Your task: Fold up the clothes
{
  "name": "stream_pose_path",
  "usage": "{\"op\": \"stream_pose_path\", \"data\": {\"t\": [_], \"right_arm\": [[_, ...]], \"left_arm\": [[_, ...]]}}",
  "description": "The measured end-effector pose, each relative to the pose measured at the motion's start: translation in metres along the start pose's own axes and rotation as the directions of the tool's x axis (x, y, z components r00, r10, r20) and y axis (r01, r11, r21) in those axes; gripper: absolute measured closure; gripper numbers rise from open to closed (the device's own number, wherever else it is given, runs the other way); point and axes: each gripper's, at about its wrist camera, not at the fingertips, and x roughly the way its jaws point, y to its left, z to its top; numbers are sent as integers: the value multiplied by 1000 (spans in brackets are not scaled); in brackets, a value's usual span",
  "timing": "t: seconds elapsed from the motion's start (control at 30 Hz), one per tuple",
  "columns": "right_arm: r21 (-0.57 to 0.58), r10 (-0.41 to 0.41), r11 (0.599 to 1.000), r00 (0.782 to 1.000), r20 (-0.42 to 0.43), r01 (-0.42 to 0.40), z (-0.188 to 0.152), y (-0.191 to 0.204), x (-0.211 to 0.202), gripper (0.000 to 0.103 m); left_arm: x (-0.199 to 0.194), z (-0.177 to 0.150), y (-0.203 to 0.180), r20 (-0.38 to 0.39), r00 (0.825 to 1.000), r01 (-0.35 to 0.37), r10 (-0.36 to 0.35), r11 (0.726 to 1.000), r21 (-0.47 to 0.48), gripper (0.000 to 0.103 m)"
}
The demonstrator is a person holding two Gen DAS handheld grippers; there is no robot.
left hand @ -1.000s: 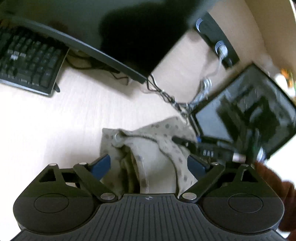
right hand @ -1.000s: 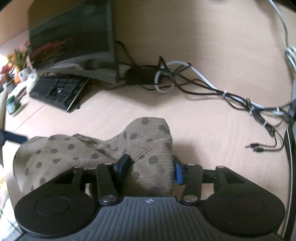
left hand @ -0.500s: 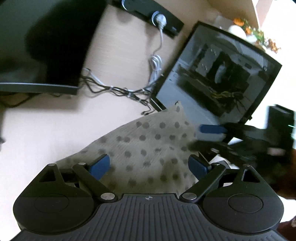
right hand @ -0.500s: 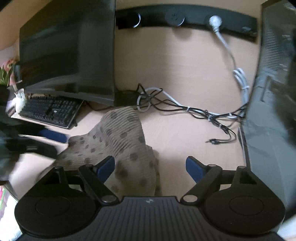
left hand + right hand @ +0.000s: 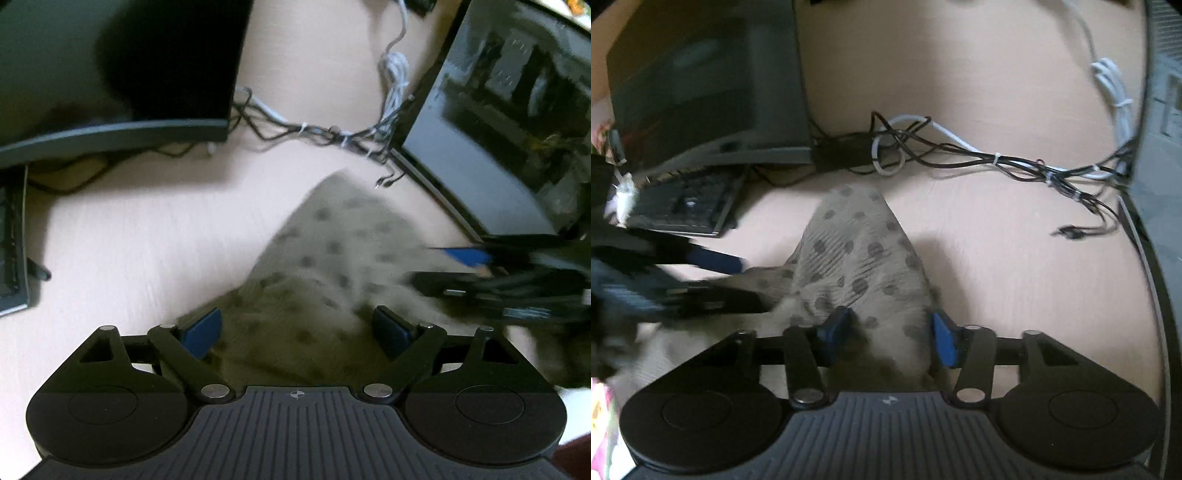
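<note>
A khaki garment with dark dots (image 5: 332, 251) lies bunched on the pale desk. My left gripper (image 5: 295, 332) hovers over its near part. Its jaws stand wide and are closing a little; cloth lies between the blue pads without being pressed. My right gripper (image 5: 890, 334) is closing its jaws on a raised ridge of the garment (image 5: 849, 251), and the cloth fills the gap between its pads. Each gripper shows blurred in the other's view: the right gripper (image 5: 443, 267) at the cloth's right side, the left gripper (image 5: 738, 277) at its left side.
A dark monitor (image 5: 701, 92) and a black keyboard (image 5: 683, 199) stand at the back left. A tangle of cables (image 5: 960, 155) runs along the back, with a loose plug (image 5: 1067, 232). A glass-sided computer case (image 5: 498, 129) borders the right.
The right gripper opened beside the cloth, then came back over a ridge of it with its jaws drawn in. The left gripper swung right, from the keyboard side toward the computer case.
</note>
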Motion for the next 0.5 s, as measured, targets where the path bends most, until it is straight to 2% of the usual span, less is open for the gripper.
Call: {"op": "stream_pose_path", "data": {"t": [0.07, 0.17, 0.23, 0.33, 0.37, 0.5], "right_arm": [[-19, 13, 1000, 1000, -10, -14, 7, 2, 10, 46], [-65, 12, 998, 1000, -13, -13, 10, 7, 5, 46], [-77, 11, 997, 1000, -8, -11, 11, 6, -7, 41], [-18, 24, 1000, 1000, 6, -24, 9, -8, -37, 17], [7, 32, 999, 999, 3, -32, 5, -13, -47, 14], [166, 82, 984, 994, -75, -68, -11, -35, -57, 14]], "left_arm": [[-9, 5, 3, 9, 999, 46, -46, 999, -7, 8], [-5, 9, 3, -8, 999, 38, -38, 999, 17, 8], [8, 7, 8, -45, 999, 9, -8, 1000, 19, 8], [24, 0, 18, -80, 997, -2, 2, 1000, -4, 5], [26, -2, 22, -79, 997, 4, -6, 1000, -28, 5], [23, -9, 32, -53, 998, 25, -29, 997, -75, 4]]}}
